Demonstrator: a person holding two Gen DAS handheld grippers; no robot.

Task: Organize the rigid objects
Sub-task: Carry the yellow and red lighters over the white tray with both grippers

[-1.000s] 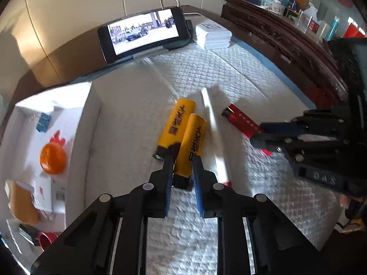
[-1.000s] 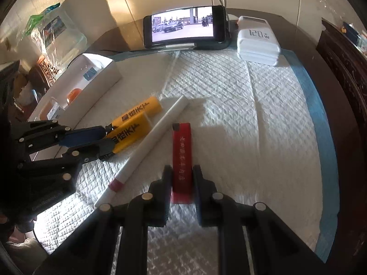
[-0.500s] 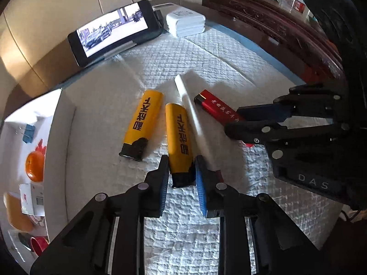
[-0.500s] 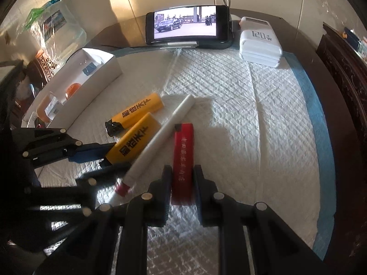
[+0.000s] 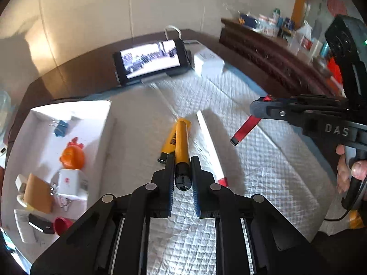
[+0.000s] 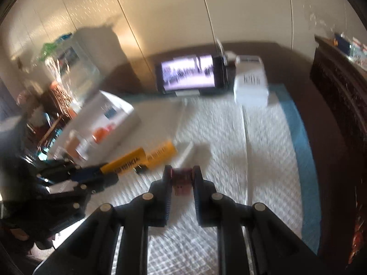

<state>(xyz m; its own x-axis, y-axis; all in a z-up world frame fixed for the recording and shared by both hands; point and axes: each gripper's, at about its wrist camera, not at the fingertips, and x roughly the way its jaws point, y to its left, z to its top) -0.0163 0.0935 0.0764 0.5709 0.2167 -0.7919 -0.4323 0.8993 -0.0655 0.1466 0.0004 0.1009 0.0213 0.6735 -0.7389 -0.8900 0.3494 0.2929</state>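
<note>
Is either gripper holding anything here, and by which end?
Left gripper clamps a yellow lighter by its black cap end. Right gripper clamps the red lighter at one end.

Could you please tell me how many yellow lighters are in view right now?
2. One yellow lighter is clamped in the left gripper, lifted off the white pad. The other yellow lighter lies on the pad just behind it, partly hidden.

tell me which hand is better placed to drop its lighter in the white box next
Left. The left gripper holds a yellow lighter, and the open white box sits right beside it on its left. The right gripper, with the red lighter, would have to cross over.
</note>
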